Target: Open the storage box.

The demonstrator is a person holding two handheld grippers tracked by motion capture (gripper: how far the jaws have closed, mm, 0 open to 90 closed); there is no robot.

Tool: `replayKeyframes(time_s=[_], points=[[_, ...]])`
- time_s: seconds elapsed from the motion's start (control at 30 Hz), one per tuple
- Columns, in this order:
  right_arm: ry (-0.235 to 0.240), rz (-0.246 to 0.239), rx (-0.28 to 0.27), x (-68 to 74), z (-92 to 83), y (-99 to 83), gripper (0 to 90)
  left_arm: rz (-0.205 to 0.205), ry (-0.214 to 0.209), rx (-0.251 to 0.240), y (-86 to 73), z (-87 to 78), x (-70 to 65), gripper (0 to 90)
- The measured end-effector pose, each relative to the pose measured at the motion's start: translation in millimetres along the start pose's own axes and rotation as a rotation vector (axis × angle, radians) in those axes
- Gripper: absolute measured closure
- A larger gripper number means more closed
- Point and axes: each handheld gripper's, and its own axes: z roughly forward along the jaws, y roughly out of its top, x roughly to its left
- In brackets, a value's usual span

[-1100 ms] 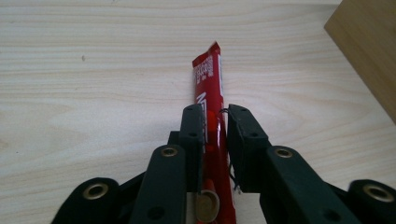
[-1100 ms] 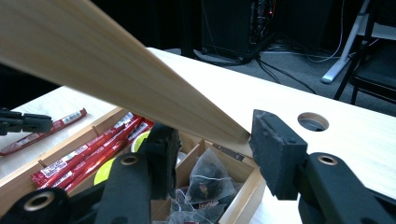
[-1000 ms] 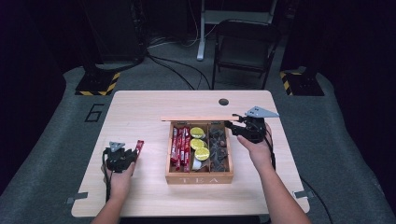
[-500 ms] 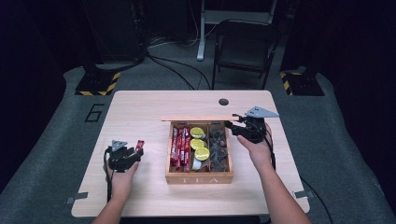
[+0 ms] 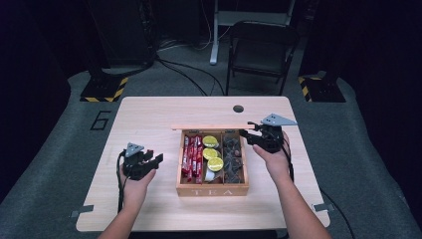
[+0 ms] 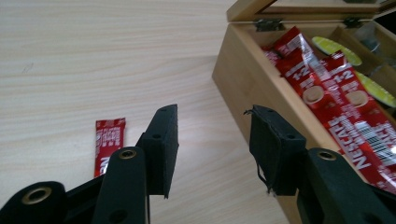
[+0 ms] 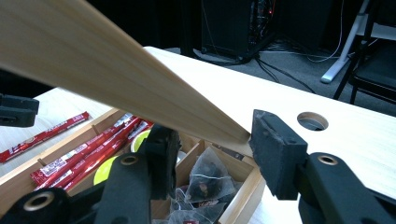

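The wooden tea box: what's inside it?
The wooden tea box has three compartments: red stick packets on the left, yellow-green round packets in the middle, dark pyramid tea bags on the right. Whatever lies under these top layers is covered.

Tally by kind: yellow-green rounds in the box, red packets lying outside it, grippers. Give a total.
Yellow-green rounds: 3
Red packet outside the box: 1
Grippers: 2, left gripper open, right gripper shut on the lid
Total: 6
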Motion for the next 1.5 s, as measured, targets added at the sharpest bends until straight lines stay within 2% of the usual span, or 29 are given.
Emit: replayKeyframes(time_s=[0.27, 0.43, 0.63, 0.73, 0.8, 0.83, 1.0, 1.13, 1.3, 1.5], points=[[0.001, -0.004, 0.0, 0.4, -0.1, -1.6, 51.4, 0.033, -0.044, -0.035, 21.9, -7.6, -18.2, 51.5], [-0.002, -0.007, 0.002, 1.5, -0.4, -2.5, 51.4, 0.07, -0.073, -0.033, 34.2, -11.9, -27.6, 51.0], [-0.005, -0.009, 0.01, 2.9, -1.5, -3.6, 51.4, 0.115, -0.102, -0.07, 53.9, -22.5, -46.5, 51.0], [-0.005, -0.005, 0.011, 3.4, -1.6, -3.8, 51.3, 0.12, -0.11, -0.08, 58.1, -25.3, -51.3, 51.1], [-0.005, -0.005, 0.011, 3.4, -1.7, -4.0, 51.3, 0.145, -0.125, -0.09, 66.3, -30.9, -57.8, 51.1], [-0.005, -0.004, 0.011, 3.5, -1.7, -4.0, 51.3, 0.146, -0.127, -0.1, 68.6, -32.4, -59.9, 51.2], [-0.005, -0.004, 0.01, 3.5, -1.6, -4.1, 51.3, 0.164, -0.141, -0.107, 77.1, -39.5, -66.9, 51.7], [-0.003, -0.008, 0.01, 3.3, -1.7, -4.2, 51.2, 0.17, -0.134, -0.113, 81.2, -42.8, -68.7, 53.5], [-0.004, -0.011, 0.01, 3.3, -1.8, -4.4, 51.2, 0.181, -0.135, -0.105, 83.4, -43.5, -70.7, 54.7], [-0.004, -0.009, 0.012, 3.8, -2.0, -4.9, 51.2, 0.183, -0.141, -0.118, 85.2, -44.4, -74.1, 57.6]])
